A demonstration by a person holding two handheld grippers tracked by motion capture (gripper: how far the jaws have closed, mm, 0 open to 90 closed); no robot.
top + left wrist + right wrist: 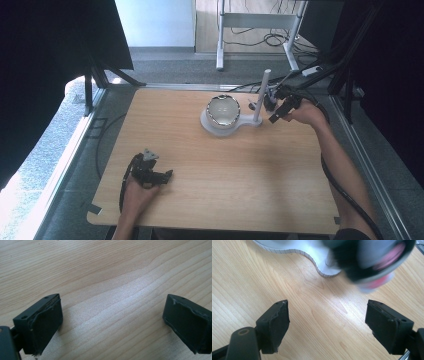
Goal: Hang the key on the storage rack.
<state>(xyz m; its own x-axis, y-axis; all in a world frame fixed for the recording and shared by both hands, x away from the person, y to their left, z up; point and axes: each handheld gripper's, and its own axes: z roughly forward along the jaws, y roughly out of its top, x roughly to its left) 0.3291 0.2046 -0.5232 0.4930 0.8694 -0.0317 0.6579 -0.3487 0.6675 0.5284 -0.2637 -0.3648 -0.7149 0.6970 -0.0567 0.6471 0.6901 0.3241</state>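
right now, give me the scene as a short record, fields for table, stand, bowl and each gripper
table: light wooden table
stand: white stand at the far middle, flat base with an upright post
bowl: shiny bowl sitting on the stand's base
left gripper: left gripper near the table's near left corner, jaws open over bare wood
right gripper: right gripper beside the post, jaws open, nothing between them
blurred object: dark and pink blurred object, unidentifiable

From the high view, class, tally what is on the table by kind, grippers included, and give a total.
Grippers: 2, left and right
Bowls: 1
White stands with a post: 1
Small dark items on the post: 1, blurred
Total: 5
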